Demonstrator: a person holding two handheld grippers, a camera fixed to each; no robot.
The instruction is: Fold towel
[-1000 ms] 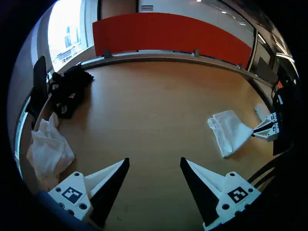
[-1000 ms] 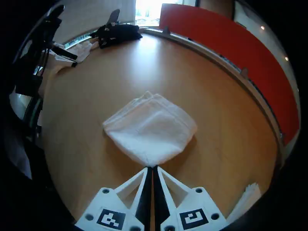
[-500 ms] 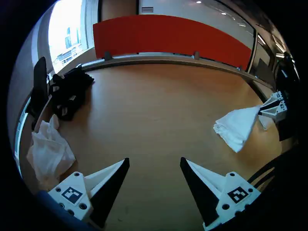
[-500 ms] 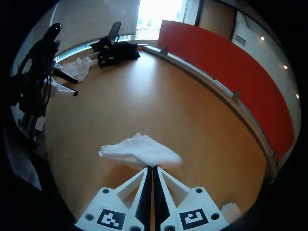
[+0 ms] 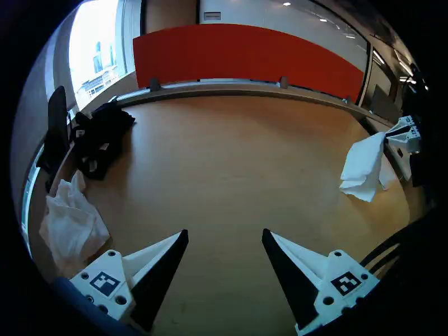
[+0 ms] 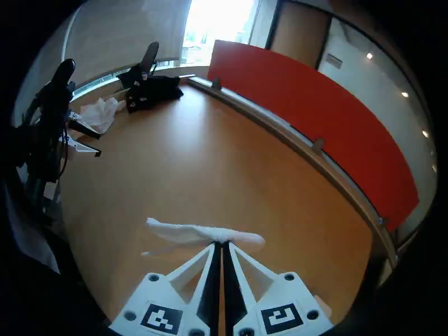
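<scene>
Right gripper (image 6: 222, 245) has lifted towel (image 6: 196, 232) higher, seemingly airborne.

A wooden table (image 5: 224, 157) is edged along its far side by a red panel (image 5: 246, 53), with a black bag (image 5: 101, 137) lying near one end, a dark chair (image 5: 57, 120) beside it, and a bright window (image 5: 95, 50) behind.

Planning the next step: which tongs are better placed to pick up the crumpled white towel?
Left. The left tongs are open, empty and close to the crumpled towel; the right tongs are shut on the folded towel, held above the table.
</scene>
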